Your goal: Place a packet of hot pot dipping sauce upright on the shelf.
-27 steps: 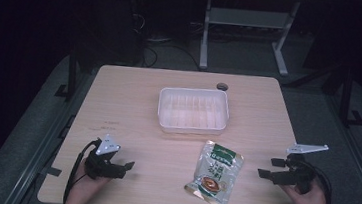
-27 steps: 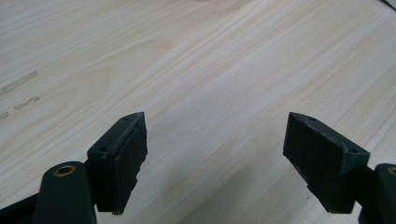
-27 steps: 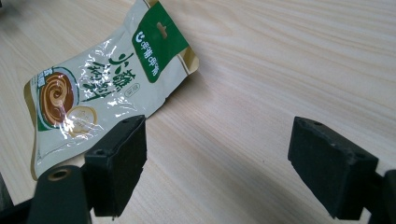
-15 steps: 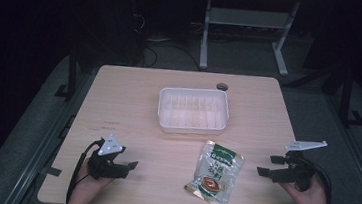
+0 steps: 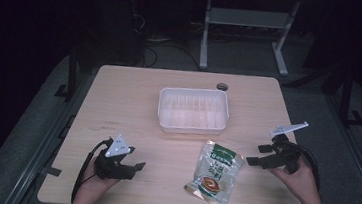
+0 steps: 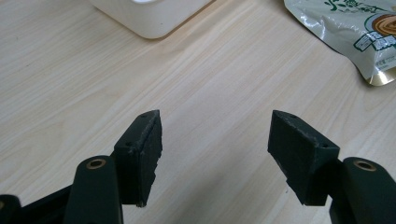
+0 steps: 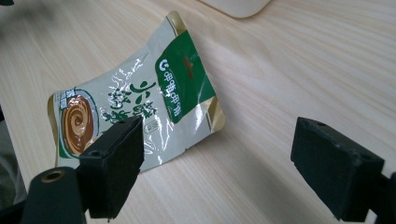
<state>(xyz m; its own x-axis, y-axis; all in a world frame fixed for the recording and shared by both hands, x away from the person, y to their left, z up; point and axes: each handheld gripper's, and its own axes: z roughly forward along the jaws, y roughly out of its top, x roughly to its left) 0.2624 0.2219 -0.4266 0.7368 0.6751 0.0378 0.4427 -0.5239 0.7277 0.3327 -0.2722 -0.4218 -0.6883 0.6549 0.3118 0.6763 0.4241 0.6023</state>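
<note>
High view first: your worktop point(image 5: 133, 102) is a pale wooden slab with dark floor around it. On it, toward the far middle, sits a white tray point(image 5: 191, 128), shallow and rectangular. Nearer to you and a little right of the tray lies the pouch point(image 5: 214, 173), a flat silver and green packet with a bowl pictured at its near end; it rests flat on the wood, apart from the tray.

Your left claw point(image 5: 135, 167) is at the near left of the worktop, well apart from the pouch, and points right toward it. In the left gripper view its jaws stand wide apart over bare wood with nothing between them; the tray's corner shows far off and the pouch point(image 6: 359, 32) at the far right.

Your right claw point(image 5: 259, 155) is just beside the pouch's right edge and points left at it. In the right gripper view its jaws are spread wide and grip nothing; the pouch point(image 7: 140, 102) lies just ahead of the left jaw, its green end toward the tray.
</note>
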